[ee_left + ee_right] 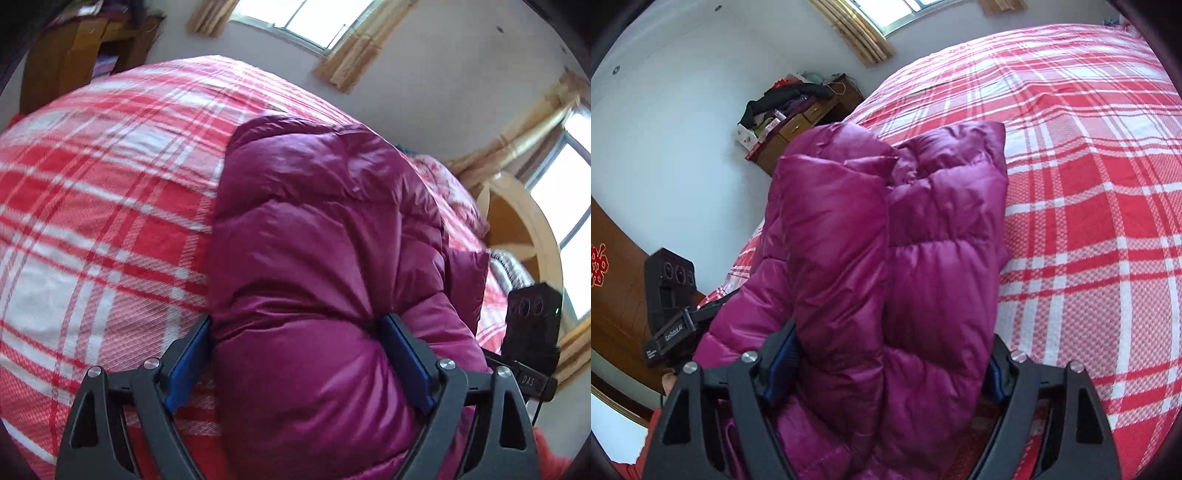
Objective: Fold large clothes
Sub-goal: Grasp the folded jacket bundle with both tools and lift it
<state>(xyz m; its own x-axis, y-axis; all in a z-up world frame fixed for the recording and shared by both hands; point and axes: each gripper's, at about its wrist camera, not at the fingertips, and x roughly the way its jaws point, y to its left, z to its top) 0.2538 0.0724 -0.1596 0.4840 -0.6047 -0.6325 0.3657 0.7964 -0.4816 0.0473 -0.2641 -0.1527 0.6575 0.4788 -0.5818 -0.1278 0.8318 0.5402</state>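
Note:
A shiny magenta puffer jacket lies folded in a thick bundle on a bed with a red and white plaid sheet. My left gripper has its blue-padded fingers spread wide around the near end of the bundle and pressed into it. In the right wrist view the same jacket fills the middle, doubled over. My right gripper also holds the bundle between wide-set fingers. The other gripper's black body shows at each view's edge.
The plaid bed stretches far beside the jacket. A wooden dresser piled with clutter stands by the wall. Windows with yellow curtains are behind the bed. A wooden headboard is at the right.

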